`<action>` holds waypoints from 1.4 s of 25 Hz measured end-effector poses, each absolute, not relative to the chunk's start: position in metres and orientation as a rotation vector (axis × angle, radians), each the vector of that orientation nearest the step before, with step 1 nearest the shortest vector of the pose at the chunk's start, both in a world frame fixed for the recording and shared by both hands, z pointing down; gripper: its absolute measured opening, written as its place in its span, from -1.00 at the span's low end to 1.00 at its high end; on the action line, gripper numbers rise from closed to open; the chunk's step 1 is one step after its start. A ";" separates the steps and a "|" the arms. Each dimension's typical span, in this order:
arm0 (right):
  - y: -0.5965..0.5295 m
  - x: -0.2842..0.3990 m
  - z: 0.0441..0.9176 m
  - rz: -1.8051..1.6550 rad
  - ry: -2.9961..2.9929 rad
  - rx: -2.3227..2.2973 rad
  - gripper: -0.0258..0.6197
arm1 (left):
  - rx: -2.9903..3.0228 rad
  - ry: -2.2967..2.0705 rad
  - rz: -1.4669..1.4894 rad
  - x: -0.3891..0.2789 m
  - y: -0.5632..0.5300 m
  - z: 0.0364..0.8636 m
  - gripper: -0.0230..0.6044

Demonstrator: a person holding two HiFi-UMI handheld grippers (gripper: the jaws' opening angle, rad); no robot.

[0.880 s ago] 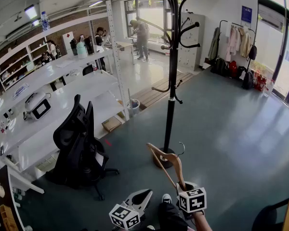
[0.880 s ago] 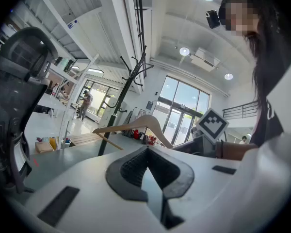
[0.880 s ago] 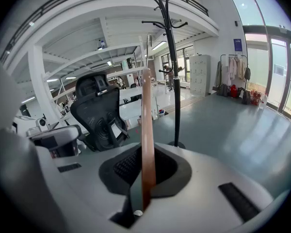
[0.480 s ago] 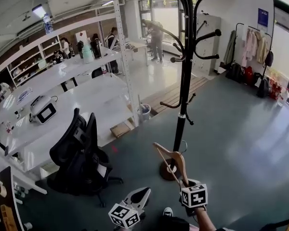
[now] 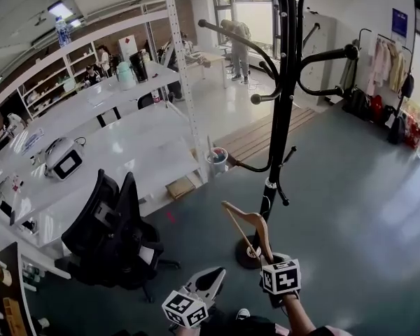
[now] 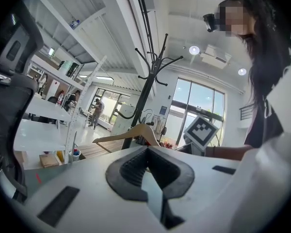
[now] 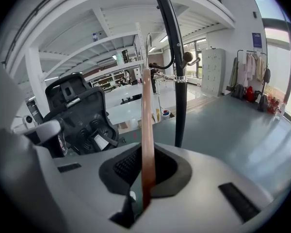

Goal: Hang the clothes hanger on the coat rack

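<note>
A tall black coat rack (image 5: pixel 283 96) with curved hooks stands on a round base on the grey floor, just beyond my right gripper. That right gripper (image 5: pixel 267 260) is shut on one arm of a wooden clothes hanger (image 5: pixel 246 224), held upright below the rack's lower hooks. In the right gripper view the hanger (image 7: pixel 147 125) rises from between the jaws, with the rack's pole (image 7: pixel 178 86) just right of it. My left gripper (image 5: pixel 215 276) is low at the left, shut and holding nothing. In the left gripper view the hanger (image 6: pixel 134 133) and the rack (image 6: pixel 144 93) lie ahead.
A black office chair (image 5: pixel 115 233) stands left of the rack, beside long white desks (image 5: pixel 112 152) and a white shelf post (image 5: pixel 185 82). Clothes hang on a rail (image 5: pixel 388 54) at the far right. People stand at the far back by the windows.
The view has moved closer to the coat rack, which now looms larger and higher. Both grippers keep their places low in the view, the hanger still in the right one.
</note>
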State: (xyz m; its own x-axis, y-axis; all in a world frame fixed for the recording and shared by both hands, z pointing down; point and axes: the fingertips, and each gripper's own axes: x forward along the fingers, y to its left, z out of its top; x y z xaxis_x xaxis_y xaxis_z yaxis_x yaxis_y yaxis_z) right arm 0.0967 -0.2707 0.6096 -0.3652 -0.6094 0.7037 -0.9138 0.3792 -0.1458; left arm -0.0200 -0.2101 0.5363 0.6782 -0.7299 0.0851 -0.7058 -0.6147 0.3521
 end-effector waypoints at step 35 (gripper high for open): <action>-0.454 0.066 0.668 0.941 -1.795 1.603 -0.79 | 2.669 -0.755 -0.003 -0.073 -0.415 0.530 -0.93</action>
